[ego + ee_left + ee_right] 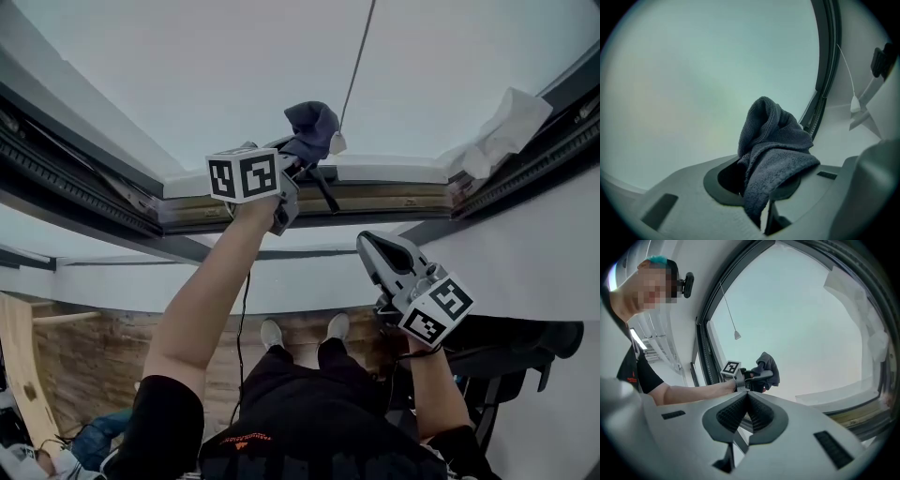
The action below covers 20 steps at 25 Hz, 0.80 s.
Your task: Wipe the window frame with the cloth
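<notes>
A dark blue-grey cloth (312,127) is bunched in my left gripper (298,161), which is shut on it and raised in front of the window pane, just above the lower frame rail (375,199). In the left gripper view the cloth (772,154) sticks up between the jaws, with the dark window frame (828,70) curving past on the right. My right gripper (369,247) hangs lower, shut and empty, apart from the frame. From the right gripper view, its ribbed pads (759,414) meet, and the cloth (768,365) shows beyond them.
A blind cord (357,61) with a small white pull (336,142) hangs beside the cloth. Crumpled white sheeting (503,129) is stuck at the frame's right corner. Dark side rails (66,173) run along the left. The person's legs and a wooden floor (103,347) lie below.
</notes>
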Each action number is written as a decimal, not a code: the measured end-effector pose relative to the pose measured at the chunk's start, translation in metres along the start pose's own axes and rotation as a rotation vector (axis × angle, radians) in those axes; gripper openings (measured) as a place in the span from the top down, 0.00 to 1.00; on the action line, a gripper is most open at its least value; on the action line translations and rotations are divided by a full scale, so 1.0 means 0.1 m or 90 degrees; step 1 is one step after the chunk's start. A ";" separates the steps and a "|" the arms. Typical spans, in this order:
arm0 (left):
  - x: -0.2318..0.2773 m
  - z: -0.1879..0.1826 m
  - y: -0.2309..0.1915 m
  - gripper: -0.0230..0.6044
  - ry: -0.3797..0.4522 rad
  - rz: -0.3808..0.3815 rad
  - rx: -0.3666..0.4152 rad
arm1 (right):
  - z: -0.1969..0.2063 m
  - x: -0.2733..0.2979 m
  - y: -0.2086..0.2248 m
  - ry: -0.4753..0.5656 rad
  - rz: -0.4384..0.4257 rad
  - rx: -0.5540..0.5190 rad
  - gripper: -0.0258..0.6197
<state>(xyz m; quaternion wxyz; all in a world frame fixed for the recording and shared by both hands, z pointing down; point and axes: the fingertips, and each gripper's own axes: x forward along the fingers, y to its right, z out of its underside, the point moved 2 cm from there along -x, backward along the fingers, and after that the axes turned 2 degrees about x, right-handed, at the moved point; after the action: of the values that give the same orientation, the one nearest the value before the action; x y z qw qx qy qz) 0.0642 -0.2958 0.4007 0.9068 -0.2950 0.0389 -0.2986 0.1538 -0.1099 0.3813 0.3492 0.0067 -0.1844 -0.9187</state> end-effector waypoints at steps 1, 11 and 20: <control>0.01 0.06 -0.05 0.82 -0.006 -0.004 -0.004 | 0.02 -0.01 0.01 -0.003 0.001 0.001 0.96; 0.09 0.58 -0.35 0.82 -0.051 -0.028 -0.045 | 0.15 -0.01 0.15 -0.026 0.007 0.014 0.96; -0.06 0.73 -0.32 0.82 -0.053 -0.015 -0.023 | 0.21 0.05 0.15 -0.040 0.005 0.007 0.96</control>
<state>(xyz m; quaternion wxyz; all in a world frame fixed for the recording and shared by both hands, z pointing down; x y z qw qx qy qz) 0.0611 -0.2755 0.4781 0.8987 -0.3237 0.0031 -0.2961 0.1565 -0.1164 0.4064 0.3470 -0.0210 -0.2005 -0.9160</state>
